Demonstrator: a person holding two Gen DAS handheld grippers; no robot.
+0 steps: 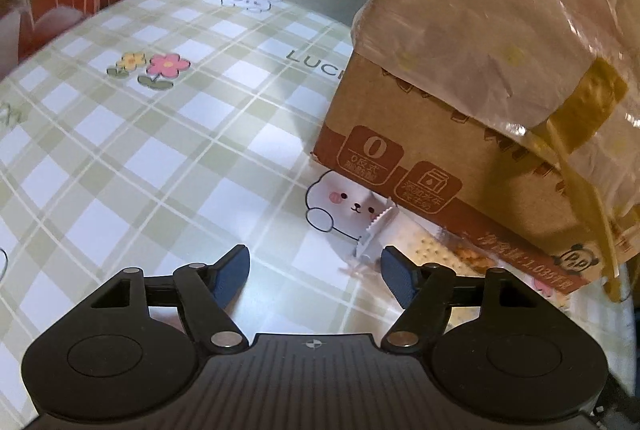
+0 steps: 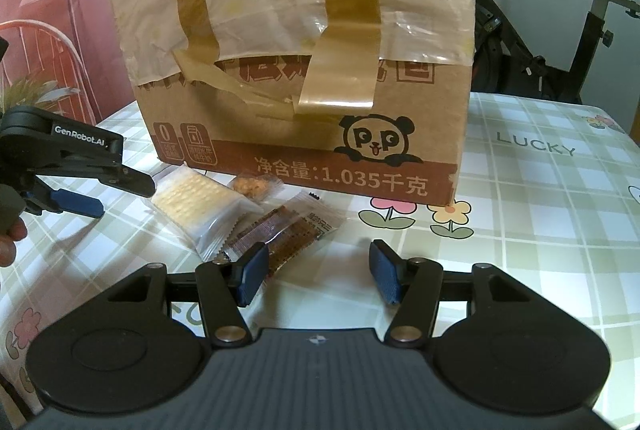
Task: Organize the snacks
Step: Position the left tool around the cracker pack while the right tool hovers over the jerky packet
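Observation:
Three wrapped snacks lie on the table in front of a taped cardboard box [image 2: 300,70]: a clear cracker packet [image 2: 196,206], a small orange snack packet [image 2: 252,187] and a brown biscuit packet [image 2: 288,230]. My right gripper [image 2: 318,258] stands open just short of the brown packet, whose near end lies by the left finger; nothing is between the pads. My left gripper [image 1: 314,270] is open over bare cloth, with the cracker packet [image 1: 400,234] just beyond its right finger beside the box [image 1: 440,110]. In the right wrist view the left gripper [image 2: 120,196] reaches in from the left, close to the cracker packet.
A green checked tablecloth [image 2: 540,210] with flower prints covers the table. The box stands mid-table and blocks the view behind it. An exercise bike [image 2: 560,30] stands beyond the table's far right edge. A person's hand [image 2: 10,238] holds the left gripper.

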